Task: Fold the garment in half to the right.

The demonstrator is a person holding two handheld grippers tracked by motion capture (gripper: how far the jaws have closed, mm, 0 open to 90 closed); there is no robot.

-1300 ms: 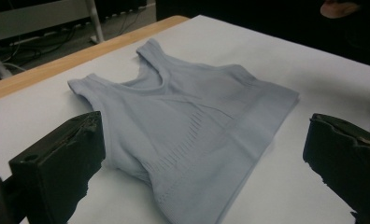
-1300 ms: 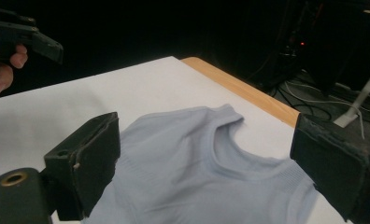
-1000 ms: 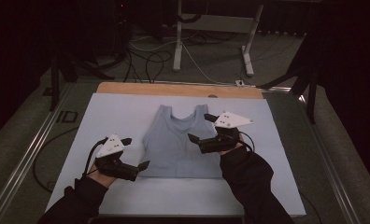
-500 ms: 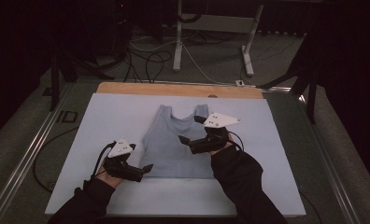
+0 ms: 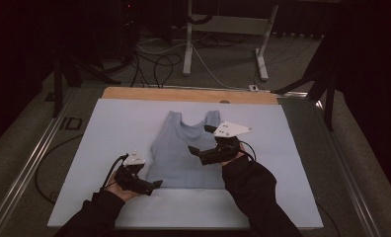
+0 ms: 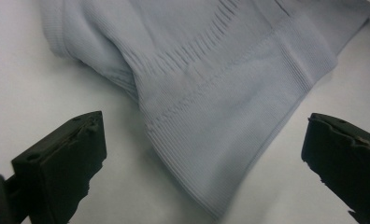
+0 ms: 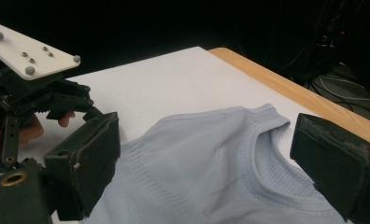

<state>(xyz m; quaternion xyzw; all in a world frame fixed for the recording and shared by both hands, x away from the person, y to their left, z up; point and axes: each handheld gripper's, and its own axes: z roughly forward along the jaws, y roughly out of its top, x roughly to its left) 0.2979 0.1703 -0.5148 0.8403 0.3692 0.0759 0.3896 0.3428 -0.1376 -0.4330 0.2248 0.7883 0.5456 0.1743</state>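
— Pale blue knit: that is the top point(image 5: 183, 153), lying flat on the white board point(image 5: 109, 128), neck and straps toward the far edge, hem toward the person.

— Where are the grippers against it?

— Left gripper point(image 5: 154, 184) sits at the hem's left corner, low by the board. In the left gripper view its jaws stand wide apart, the ribbed corner of the top point(image 6: 230, 116) between them, and they hold nothing. Right gripper point(image 5: 193, 150) hangs over the top's right side, jaws pointing left across the cloth. In the right gripper view those jaws are also spread wide with nothing in them, the neckline point(image 7: 267, 154) lying ahead and the left gripper point(image 7: 87, 109) beyond.

— Any containers?

— None to speak of.

— And the surface, the room?

— White board on a table with a wooden strip point(image 5: 188, 95) along its far edge and a metal rail point(image 5: 40, 153) at the left. Behind, a dim floor with looping cables point(image 5: 154, 59) and a white stand's legs point(image 5: 223, 44). Dark sleeves point(image 5: 257, 197) come in from below.
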